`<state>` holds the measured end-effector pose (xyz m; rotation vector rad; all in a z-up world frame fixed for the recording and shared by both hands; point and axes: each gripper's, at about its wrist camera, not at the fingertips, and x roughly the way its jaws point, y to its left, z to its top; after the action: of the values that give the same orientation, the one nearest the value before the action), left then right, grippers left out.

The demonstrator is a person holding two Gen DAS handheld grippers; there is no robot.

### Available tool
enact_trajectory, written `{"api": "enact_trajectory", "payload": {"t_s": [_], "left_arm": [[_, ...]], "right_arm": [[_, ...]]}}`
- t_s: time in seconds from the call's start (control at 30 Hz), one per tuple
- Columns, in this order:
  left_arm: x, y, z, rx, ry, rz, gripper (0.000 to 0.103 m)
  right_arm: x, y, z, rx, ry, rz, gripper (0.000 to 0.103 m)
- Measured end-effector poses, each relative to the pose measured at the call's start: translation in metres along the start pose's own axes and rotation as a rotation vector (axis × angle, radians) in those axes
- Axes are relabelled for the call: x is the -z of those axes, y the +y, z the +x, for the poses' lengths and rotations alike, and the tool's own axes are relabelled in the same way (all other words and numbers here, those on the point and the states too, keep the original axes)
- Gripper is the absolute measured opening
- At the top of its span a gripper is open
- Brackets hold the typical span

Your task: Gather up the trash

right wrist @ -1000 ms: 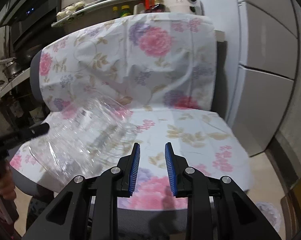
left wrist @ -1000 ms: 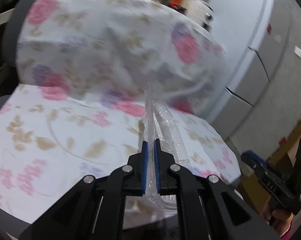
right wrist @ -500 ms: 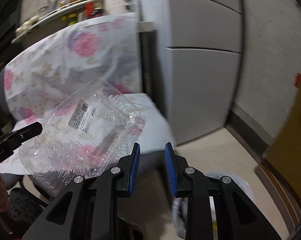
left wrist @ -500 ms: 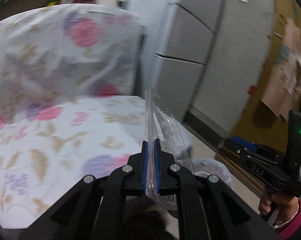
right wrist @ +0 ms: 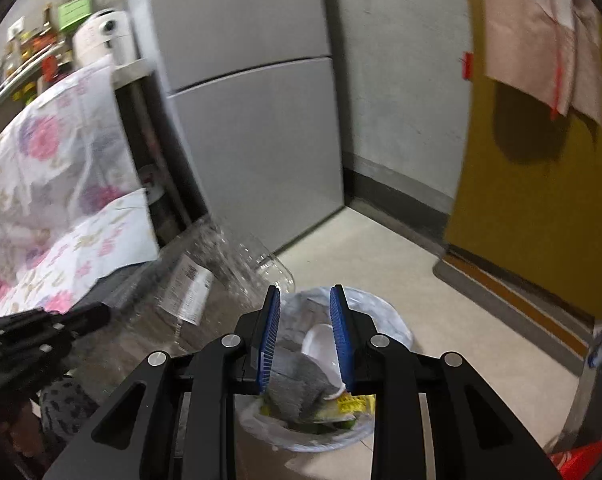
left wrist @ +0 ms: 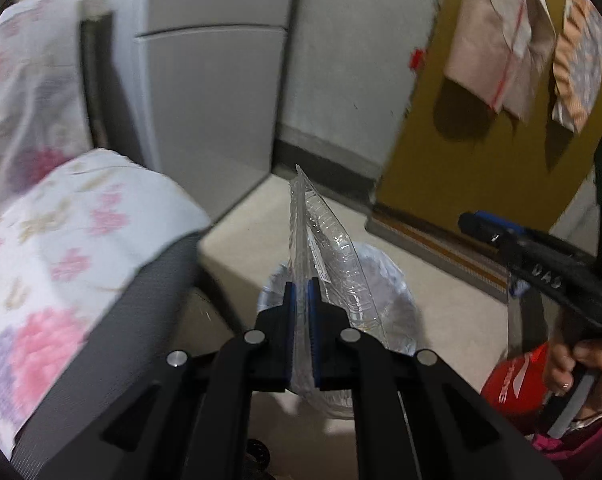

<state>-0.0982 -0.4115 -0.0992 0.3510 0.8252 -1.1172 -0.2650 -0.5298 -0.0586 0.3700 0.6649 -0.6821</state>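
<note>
My left gripper [left wrist: 301,286] is shut on the rim of a clear plastic clamshell container [left wrist: 329,264], which stands edge-on above a bag-lined trash bin [left wrist: 393,280] on the floor. In the right wrist view the same container [right wrist: 205,280] hangs at the left with its white label showing, held by the left gripper [right wrist: 101,314]. My right gripper [right wrist: 305,300] is open and empty, hovering over the trash bin [right wrist: 385,328], which holds paper and wrappers. In the left wrist view the right gripper [left wrist: 477,222] comes in from the right, a hand on its handle.
A chair with a floral cover [left wrist: 73,240] stands at the left, a grey refrigerator [right wrist: 257,128] behind it. A mustard-yellow door [right wrist: 541,208] with hanging cloths [left wrist: 505,40] is at the right. A red object [left wrist: 513,380] lies near the hand. Beige floor [right wrist: 381,256] surrounds the bin.
Both grippers have swung right, away from the floral chair, and sunk a little toward the floor. The trash bin has come into view beneath them. The left gripper still holds the container.
</note>
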Motion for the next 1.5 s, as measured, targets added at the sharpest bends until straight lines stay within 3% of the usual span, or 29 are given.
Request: {"api": "enact_trajectory", "payload": {"t_s": [0.17,0.2,0.3,0.47,0.53,0.83,0.97,1.23,1.5], "left_arm": [[-0.008,-0.019,0.035,0.069,0.063,0.028,0.005],[-0.009,-0.023,0.042,0.084,0.078,0.038,0.008],[-0.010,-0.023,0.047,0.081,0.071,0.036,0.050],[-0.009,-0.008,0.040,0.040,0.054,-0.007,0.051],[-0.011,0.000,0.035,0.009,0.046,-0.025,0.053],[-0.007,0.008,-0.015,-0.141,-0.001,0.007,0.093],[-0.001,0.014,-0.045,-0.168,-0.007,-0.005,0.096],[0.019,0.036,-0.112,-0.302,0.031,-0.083,0.096],[0.037,0.054,-0.178,-0.405,0.023,-0.207,0.096]], "right_arm": [[0.001,-0.020,0.007,0.021,0.009,0.045,0.028],[0.002,-0.024,0.008,0.025,0.012,0.052,0.028],[0.002,-0.028,0.013,0.030,0.021,0.059,0.028],[0.005,-0.026,0.020,0.027,0.045,0.048,0.029],[0.006,-0.021,0.020,0.019,0.055,0.038,0.033],[0.010,0.016,-0.005,-0.024,0.124,-0.050,0.066],[0.008,0.041,-0.023,-0.008,0.144,-0.105,0.083],[0.003,0.088,-0.053,-0.003,0.155,-0.212,0.089],[-0.005,0.125,-0.101,-0.068,0.059,-0.328,0.089]]}}
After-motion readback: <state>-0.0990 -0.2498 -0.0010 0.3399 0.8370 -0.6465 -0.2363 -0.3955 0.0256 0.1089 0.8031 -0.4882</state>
